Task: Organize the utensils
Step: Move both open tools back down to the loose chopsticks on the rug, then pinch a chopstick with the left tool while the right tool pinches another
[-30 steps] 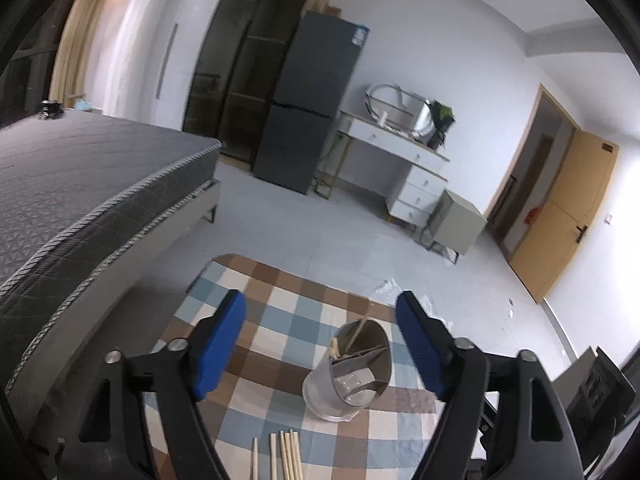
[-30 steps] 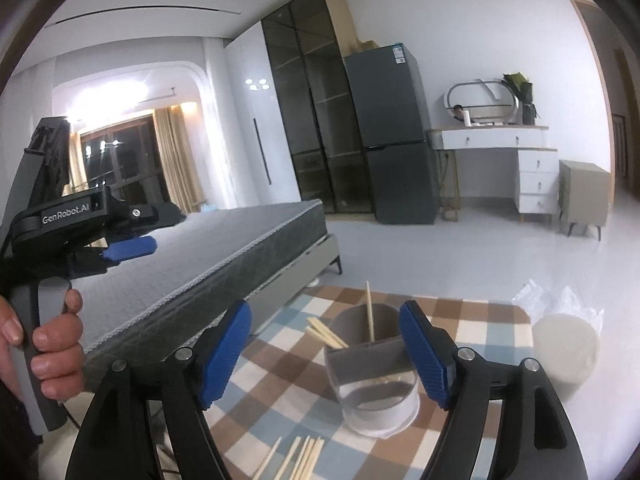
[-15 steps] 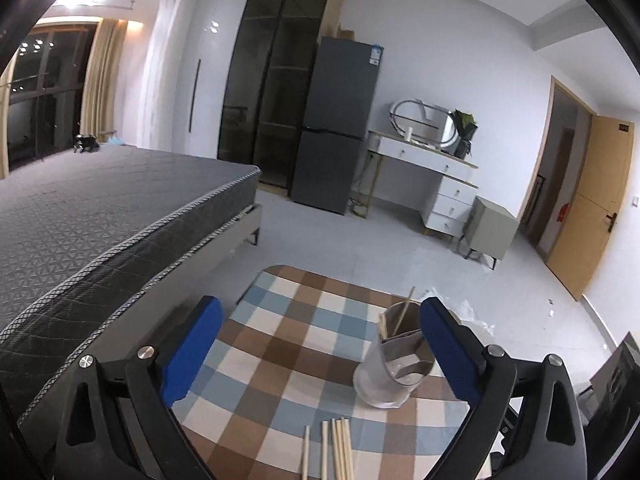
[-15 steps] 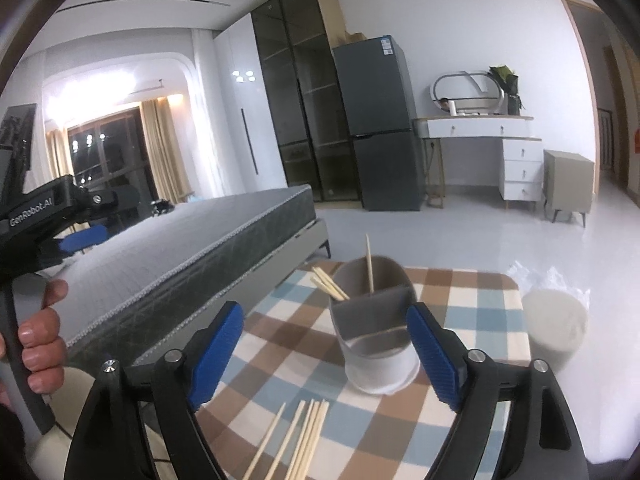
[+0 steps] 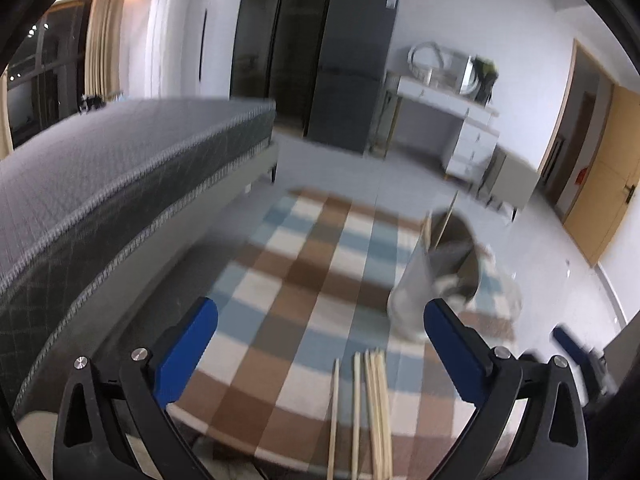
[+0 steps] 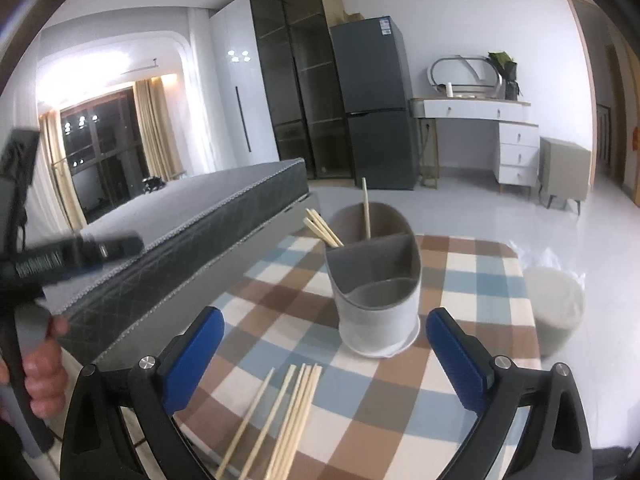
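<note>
A grey divided utensil holder [image 6: 376, 280] stands on a checked tablecloth [image 6: 472, 264], with a few wooden chopsticks upright in its far compartment. It also shows, blurred, in the left wrist view [image 5: 440, 268]. Several loose chopsticks [image 6: 288, 416] lie side by side at the table's near edge, seen too in the left wrist view [image 5: 370, 408]. My right gripper [image 6: 322, 344] is open and empty, above the loose chopsticks. My left gripper [image 5: 320, 340] is open and empty, above the cloth to the left of the holder.
A grey bed [image 6: 192, 224] runs along the table's left side. A pale round stool [image 6: 554, 304] stands on the floor at the right. A fridge [image 6: 376, 104], a dark cabinet and a white dresser line the far wall. The left gripper's handle and hand [image 6: 36, 376] show at the right wrist view's left edge.
Both grippers have dropped lower and closer to the table; the loose chopsticks now lie nearer. The left wrist view has swung left, so the holder sits further right in it.
</note>
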Motion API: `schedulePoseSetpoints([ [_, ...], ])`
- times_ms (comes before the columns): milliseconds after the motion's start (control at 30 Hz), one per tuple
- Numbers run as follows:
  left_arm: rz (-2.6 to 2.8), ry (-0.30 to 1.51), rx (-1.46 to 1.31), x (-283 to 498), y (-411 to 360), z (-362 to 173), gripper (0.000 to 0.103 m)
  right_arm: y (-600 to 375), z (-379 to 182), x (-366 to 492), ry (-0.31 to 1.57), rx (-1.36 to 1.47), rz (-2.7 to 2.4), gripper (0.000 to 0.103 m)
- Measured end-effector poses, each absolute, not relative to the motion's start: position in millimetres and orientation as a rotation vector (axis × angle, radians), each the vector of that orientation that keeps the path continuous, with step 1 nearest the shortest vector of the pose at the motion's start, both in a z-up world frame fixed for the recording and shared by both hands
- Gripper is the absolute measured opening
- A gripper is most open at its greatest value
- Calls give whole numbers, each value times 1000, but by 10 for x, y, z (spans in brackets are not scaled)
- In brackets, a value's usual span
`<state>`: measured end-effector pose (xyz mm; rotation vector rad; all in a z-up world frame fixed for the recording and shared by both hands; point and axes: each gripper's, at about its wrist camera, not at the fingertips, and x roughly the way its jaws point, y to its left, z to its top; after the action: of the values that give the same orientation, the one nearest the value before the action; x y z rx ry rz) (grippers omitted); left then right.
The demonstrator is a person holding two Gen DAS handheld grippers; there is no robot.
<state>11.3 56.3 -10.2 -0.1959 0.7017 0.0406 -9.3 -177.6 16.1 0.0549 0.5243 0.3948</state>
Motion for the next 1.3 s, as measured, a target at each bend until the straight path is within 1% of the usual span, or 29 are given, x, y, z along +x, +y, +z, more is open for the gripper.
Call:
schedulePoseSetpoints([
  [300, -27, 911, -109, 362, 414, -724, 100, -1881, -92, 124, 627, 106, 339, 103],
  [400, -39, 1045, -48, 458, 322, -1057, 100, -1908, -133, 169, 658, 129, 335, 103],
  [533, -34, 1170, -16, 534, 281, -1358, 96, -1939, -187, 239, 701, 156, 346, 103],
  [567, -34, 1187, -9, 542, 272, -1399, 91, -1943, -195, 252, 710, 162, 348, 103],
  [733, -51, 1267, 13, 546, 195, -1560, 78, -1983, -238, 308, 742, 189, 353, 103],
  [767, -50, 1279, 18, 540, 183, -1585, 72, -1987, -252, 324, 756, 194, 356, 103],
  [800, -53, 1294, 21, 538, 172, -1611, 69, -1992, -273, 341, 777, 200, 364, 103],
  [833, -54, 1324, 28, 531, 152, -1655, 63, -1993, -289, 357, 790, 206, 369, 103],
  [867, -55, 1337, 31, 531, 147, -1683, 55, -2001, -305, 365, 800, 215, 373, 103],
  [900, -58, 1346, 33, 519, 136, -1692, 53, -2011, -318, 372, 807, 224, 378, 103],
  [967, -69, 1338, 40, 508, 91, -1673, 42, -2020, -315, 379, 812, 233, 384, 103],
  [1100, -98, 1340, 62, 523, -23, -1640, 29, -2058, -297, 371, 812, 253, 402, 102],
  [1133, -101, 1338, 61, 547, -57, -1638, 22, -2068, -299, 365, 815, 253, 405, 102],
  [1167, -104, 1335, 61, 574, -88, -1636, 13, -2079, -305, 365, 818, 252, 406, 100],
  [1233, -125, 1325, 67, 638, -180, -1629, 2, -2102, -323, 358, 831, 253, 410, 97],
  [1300, -122, 1305, 70, 677, -219, -1628, 2, -2121, -356, 342, 849, 252, 410, 90],
])
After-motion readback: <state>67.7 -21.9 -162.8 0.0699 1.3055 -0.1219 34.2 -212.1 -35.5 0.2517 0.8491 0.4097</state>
